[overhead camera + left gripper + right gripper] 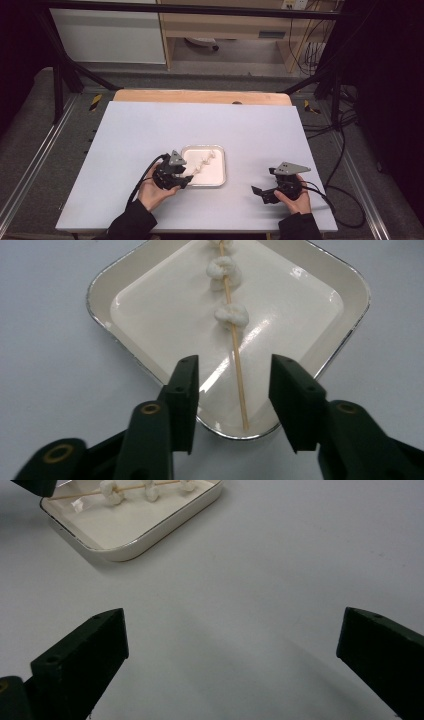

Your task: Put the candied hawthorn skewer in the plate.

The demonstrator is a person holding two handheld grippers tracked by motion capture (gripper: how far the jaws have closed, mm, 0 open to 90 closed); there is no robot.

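Where the pale table (150, 130) sits inside a dark frame over grey floor, a white tray (218, 176) lies near its front edge, a skewer (239, 377) of white lumps resting in it. The left gripper (234, 385), at the tray's near-left rim, is released: jaws apart astride the bare stick, not pressing it. The right gripper (232, 645), near the front right corner, gapes wide over bare table, holding nothing.

Glossy tray (150, 295), wooden skewer (239, 375), matt table (150, 130).
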